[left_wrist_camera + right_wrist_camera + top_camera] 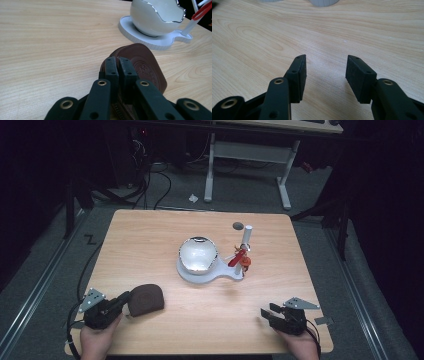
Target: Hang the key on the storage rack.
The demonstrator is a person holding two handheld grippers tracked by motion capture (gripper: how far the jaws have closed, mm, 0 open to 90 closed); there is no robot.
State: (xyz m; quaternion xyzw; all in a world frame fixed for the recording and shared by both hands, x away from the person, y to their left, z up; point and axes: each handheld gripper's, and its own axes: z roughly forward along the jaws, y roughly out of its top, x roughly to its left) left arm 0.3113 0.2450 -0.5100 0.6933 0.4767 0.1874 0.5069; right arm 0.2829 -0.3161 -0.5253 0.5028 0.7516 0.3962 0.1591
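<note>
Near the front left corner of the wooden table [150, 230], well short of the white egg-shaped bowl [198, 254] on its stand: left gripper [118, 65] clamped tight on the edge of a brown leather pouch [147, 62]. Off toward the front right corner, right gripper [325, 72] spread wide, nothing between the pads, low over bare wood.

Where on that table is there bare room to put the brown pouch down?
Bare wood lies between the brown pouch in the left gripper and the open right gripper, and along the table's far left, beside the white egg-shaped bowl. It is crowded around the bowl's white stand with its red-hung post.
</note>
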